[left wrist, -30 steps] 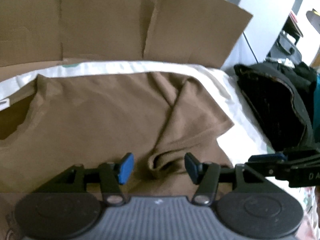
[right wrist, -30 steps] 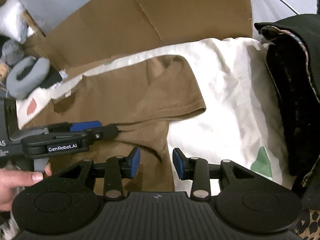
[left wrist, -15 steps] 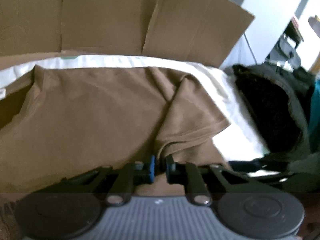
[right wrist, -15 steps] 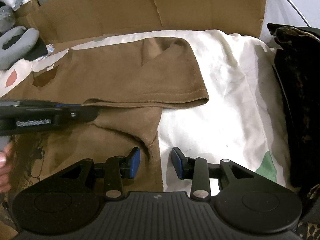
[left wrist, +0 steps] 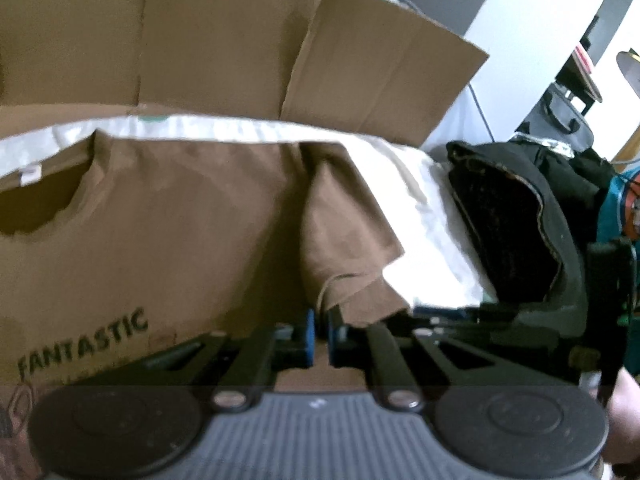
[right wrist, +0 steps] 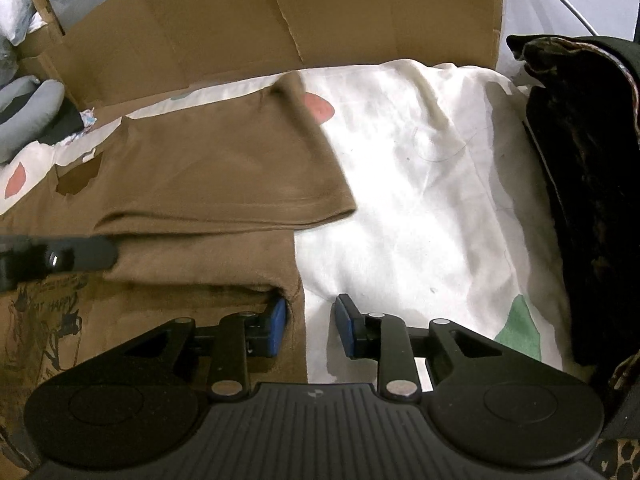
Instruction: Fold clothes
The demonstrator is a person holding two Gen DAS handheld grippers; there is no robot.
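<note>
Left hand-held gripper (left wrist: 321, 334) now raised, clamped on brown shirt (left wrist: 180, 240) fold; right hand-held gripper (right wrist: 310, 328) closing astride its edge.

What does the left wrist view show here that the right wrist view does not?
Only the left wrist view: the left gripper shut on a fold of the brown cotton T-shirt, and its black "FANTASTIC" print.

Only the right wrist view: the right gripper, fingers closing astride the shirt's side edge, and a grey neck pillow.

Both: shirt, white patterned sheet, cardboard backdrop, dark clothes pile.
</note>
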